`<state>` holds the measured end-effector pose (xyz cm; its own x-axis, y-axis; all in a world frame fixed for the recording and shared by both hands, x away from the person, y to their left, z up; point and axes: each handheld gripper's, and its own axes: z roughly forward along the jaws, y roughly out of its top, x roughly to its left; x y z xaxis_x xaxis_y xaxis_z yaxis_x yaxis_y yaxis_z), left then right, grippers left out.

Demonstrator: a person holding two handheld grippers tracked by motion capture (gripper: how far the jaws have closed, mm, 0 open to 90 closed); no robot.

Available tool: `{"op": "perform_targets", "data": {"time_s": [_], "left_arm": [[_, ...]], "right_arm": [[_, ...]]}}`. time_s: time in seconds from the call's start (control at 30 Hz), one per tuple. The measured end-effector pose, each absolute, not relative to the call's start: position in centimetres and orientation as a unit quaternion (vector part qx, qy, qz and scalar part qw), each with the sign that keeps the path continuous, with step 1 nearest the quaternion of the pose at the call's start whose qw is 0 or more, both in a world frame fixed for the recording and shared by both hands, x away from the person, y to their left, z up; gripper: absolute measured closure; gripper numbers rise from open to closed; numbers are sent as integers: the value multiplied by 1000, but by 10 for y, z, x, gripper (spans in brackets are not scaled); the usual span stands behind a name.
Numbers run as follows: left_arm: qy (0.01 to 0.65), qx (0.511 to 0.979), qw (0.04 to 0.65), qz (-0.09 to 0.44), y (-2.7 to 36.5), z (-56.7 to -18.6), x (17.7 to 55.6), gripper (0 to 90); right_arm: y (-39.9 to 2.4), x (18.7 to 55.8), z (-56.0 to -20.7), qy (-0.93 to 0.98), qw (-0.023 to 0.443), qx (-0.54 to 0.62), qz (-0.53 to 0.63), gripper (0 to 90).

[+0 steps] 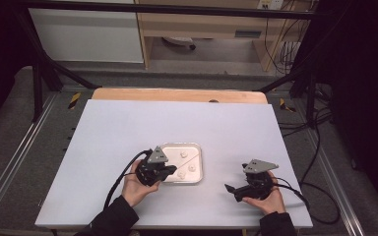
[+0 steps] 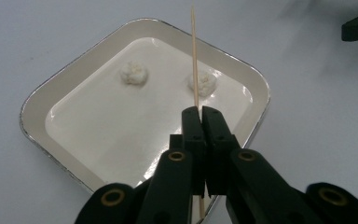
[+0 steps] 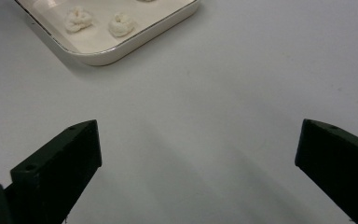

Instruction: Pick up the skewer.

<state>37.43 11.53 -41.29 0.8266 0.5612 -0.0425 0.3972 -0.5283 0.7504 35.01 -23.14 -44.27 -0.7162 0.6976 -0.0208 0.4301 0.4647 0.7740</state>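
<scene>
Left gripper view: left gripper clamps a skewer pointing up over the tray, tip beside 1 of 2 white lumps. Right gripper hovers over the table, jaws wide, nothing between.

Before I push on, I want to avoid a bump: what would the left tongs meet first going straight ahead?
Probably the white lump in the tray: the skewer clamped in the left tongs points at it, though the gap is unclear.
</scene>
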Motion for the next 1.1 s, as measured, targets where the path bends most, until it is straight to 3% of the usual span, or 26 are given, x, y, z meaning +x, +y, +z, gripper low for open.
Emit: {"op": "perform_targets", "data": {"time_s": [0.5,0.9,1.1], "left_arm": [[246,881,390,109,98,-406,366,886],[224,890,382,104,79,-400,364,886],[210,900,367,101,64,-401,365,887]], "right_arm": [[-200,348,-427,874,259,241,334,52],[-181,347,-413,881,296,182,322,89],[-176,345,-411,884,317,148,310,156]]}}
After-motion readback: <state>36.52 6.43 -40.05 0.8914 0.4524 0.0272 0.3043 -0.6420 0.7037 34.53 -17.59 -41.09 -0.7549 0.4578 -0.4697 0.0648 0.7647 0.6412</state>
